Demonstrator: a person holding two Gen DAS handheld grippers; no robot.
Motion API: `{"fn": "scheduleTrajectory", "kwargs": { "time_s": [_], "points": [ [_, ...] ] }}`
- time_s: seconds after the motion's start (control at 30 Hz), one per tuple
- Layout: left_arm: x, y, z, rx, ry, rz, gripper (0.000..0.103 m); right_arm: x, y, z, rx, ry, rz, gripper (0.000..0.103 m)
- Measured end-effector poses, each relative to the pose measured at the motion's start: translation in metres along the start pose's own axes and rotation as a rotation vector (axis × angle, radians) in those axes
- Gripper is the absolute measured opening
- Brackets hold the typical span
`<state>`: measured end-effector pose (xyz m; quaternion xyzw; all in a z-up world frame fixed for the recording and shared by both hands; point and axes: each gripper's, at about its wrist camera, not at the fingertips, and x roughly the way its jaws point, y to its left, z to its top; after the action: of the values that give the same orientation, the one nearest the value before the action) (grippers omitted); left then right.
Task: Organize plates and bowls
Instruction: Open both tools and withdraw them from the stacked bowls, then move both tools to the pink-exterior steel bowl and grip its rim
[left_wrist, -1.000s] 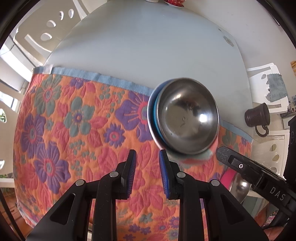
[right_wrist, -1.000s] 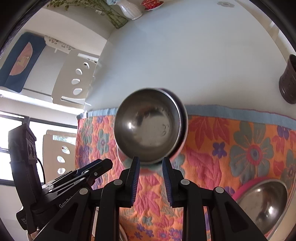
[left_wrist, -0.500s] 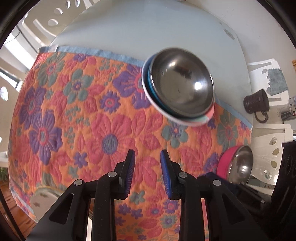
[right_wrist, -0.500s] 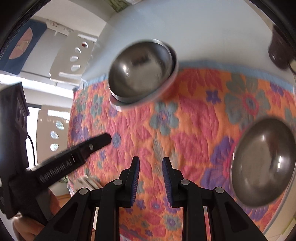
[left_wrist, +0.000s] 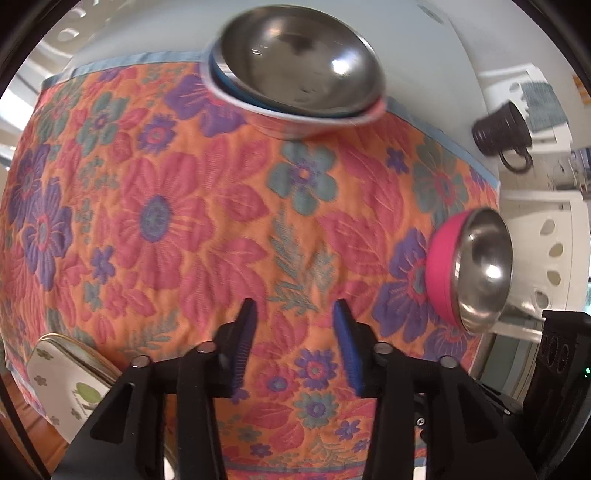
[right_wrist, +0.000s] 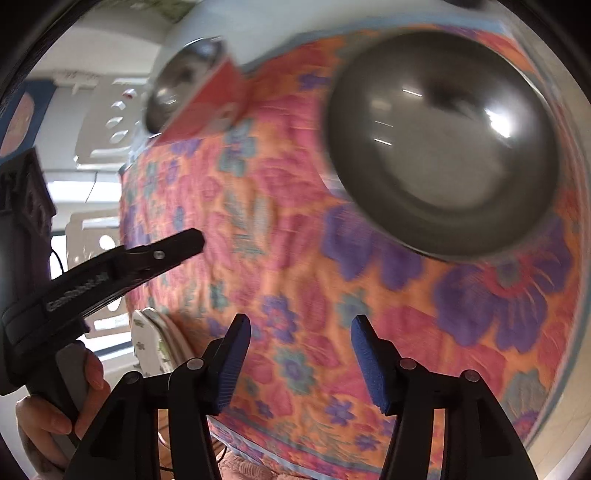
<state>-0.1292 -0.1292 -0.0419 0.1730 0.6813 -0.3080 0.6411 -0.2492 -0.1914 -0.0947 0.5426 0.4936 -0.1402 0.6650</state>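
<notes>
A steel bowl sits nested in a stack of coloured bowls (left_wrist: 299, 62) at the far edge of the floral mat (left_wrist: 184, 221). The same stack (right_wrist: 184, 85) shows blurred at the upper left of the right wrist view. A pink-sided steel bowl (left_wrist: 472, 269) stands at the mat's right edge and looms large (right_wrist: 443, 147) ahead of my right gripper. White plates with green flowers (left_wrist: 62, 373) lie at the near left. My left gripper (left_wrist: 294, 314) and right gripper (right_wrist: 301, 325) hover over bare mat. The jaws of both are opening, with nothing between them.
A dark mug (left_wrist: 502, 133) stands on the pale table beyond the mat, at the right. White chairs ring the table. In the right wrist view the left gripper (right_wrist: 192, 242) reaches in from the left, held by a hand (right_wrist: 55, 417), above the plates (right_wrist: 147, 343).
Both grippers drew back from the bowl stack toward the near side of the mat, and their jaws spread apart. The stack stays at the far edge. The pink-sided bowl now looms closer.
</notes>
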Motion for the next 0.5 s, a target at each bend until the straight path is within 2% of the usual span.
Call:
{"fn": "scheduleTrajectory", "kwargs": {
  "time_s": [0.07, 0.17, 0.5],
  "points": [
    [0.004, -0.011, -0.001, 0.023, 0.009, -0.013, 0.046, -0.004, -0.013, -0.002, 0.033, -0.006, 0.011, 0.055],
    [0.008, -0.029, -0.002, 0.058, 0.009, -0.013, 0.056, -0.016, -0.034, -0.007, 0.067, -0.018, 0.013, 0.055],
    [0.012, -0.073, 0.007, 0.109, 0.025, -0.051, 0.056, -0.060, -0.080, 0.002, 0.164, -0.129, 0.017, 0.055]
  ]
}}
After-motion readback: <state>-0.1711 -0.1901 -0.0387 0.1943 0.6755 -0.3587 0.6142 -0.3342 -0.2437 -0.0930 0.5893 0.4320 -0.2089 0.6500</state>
